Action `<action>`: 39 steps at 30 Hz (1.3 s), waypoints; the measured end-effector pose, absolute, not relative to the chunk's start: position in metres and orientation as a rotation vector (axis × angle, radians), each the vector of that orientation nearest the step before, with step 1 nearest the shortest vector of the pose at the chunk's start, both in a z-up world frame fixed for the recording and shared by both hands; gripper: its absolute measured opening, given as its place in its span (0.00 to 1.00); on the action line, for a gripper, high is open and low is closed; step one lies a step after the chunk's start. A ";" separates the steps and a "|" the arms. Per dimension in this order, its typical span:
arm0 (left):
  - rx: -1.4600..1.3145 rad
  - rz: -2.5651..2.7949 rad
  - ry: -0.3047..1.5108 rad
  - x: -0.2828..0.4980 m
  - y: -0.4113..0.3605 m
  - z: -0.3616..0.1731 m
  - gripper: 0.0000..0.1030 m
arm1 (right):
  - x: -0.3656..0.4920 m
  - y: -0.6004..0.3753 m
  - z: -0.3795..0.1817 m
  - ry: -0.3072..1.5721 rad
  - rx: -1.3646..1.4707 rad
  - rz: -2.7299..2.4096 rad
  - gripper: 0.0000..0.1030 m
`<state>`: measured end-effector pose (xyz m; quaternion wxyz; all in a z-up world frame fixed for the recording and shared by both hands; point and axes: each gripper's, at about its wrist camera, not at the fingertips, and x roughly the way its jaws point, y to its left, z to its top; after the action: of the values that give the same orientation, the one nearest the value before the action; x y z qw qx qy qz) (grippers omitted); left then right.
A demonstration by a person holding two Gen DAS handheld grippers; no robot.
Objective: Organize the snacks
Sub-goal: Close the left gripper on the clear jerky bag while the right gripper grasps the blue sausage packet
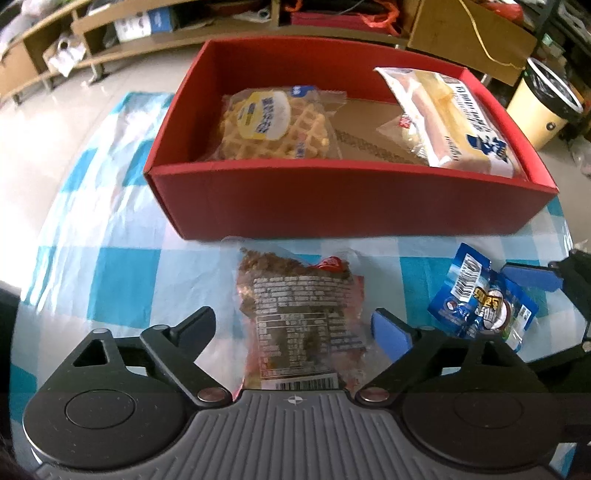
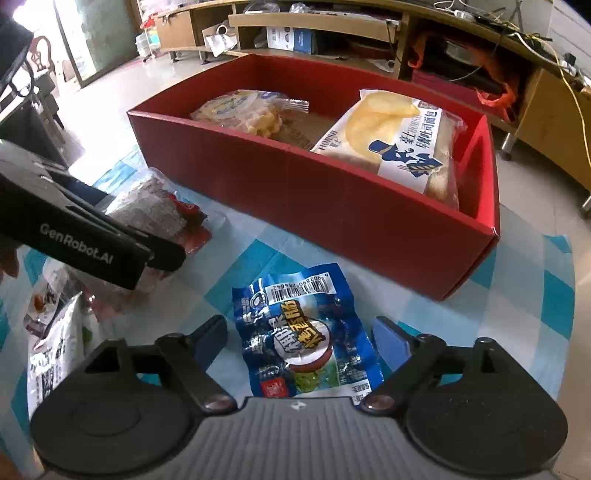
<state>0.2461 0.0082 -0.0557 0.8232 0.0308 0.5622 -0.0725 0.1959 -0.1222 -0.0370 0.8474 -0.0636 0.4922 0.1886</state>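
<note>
Two grippers: both point steeply down at a table, each with jaws spread wide over a packet that lies flat, pads clear of the wrapper
Left gripper (image 1: 295, 328): jaws apart, holding nothing; the red meat-snack packet (image 1: 295, 317) lies between its fingers
Right gripper (image 2: 299, 339): jaws apart, holding nothing; the blue sausage packet (image 2: 306, 339) lies between its fingers
Red meat-snack packet, axis: long axis runs from the near table edge toward the red box (image 1: 332, 203); printed label side up, barcode end nearest the gripper, far end just short of the box's near wall
Blue sausage packet, axis: long axis also runs roughly near-to-far, tilted a little; barcode end points toward the box, crumpled, lying right of the red packet and near the box's near right corner
Inside the box: waffle packet (image 1: 273, 125) lies at the left end; bread packet (image 2: 402, 144) lies at the right end, leaning against the right wall, cardboard floor bare between them
More packets (image 2: 55, 332): lie at the table's left edge in the right wrist view, half hidden behind the left gripper's body
Surface: tablecloth (image 1: 110, 266) in blue and white checks, glossy and wrinkled
Room: pale tiled floor, low wooden shelving (image 2: 314, 22) with cartons and cables along the far wall, cream bin (image 1: 539, 107) with a black liner at the right
</note>
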 end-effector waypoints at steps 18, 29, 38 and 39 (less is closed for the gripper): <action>0.123 -0.148 1.183 0.245 -0.016 -0.064 0.89 | 0.194 -0.134 -0.032 1.029 -0.084 0.349 0.70; 0.089 -0.151 1.184 0.246 -0.003 -0.050 0.86 | 0.197 -0.142 -0.013 0.983 -0.009 0.343 0.70; 0.095 -0.172 1.161 0.238 -0.003 -0.038 0.86 | 0.198 -0.147 -0.011 0.985 0.027 0.341 0.70; 0.094 -0.175 1.161 0.237 -0.003 -0.038 0.86 | 0.198 -0.148 -0.010 0.982 0.033 0.341 0.70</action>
<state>0.2374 -0.0033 -0.0376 0.8315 0.0445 0.5475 -0.0827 0.1979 -0.1475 -0.0104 0.8677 0.0160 0.4692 0.1631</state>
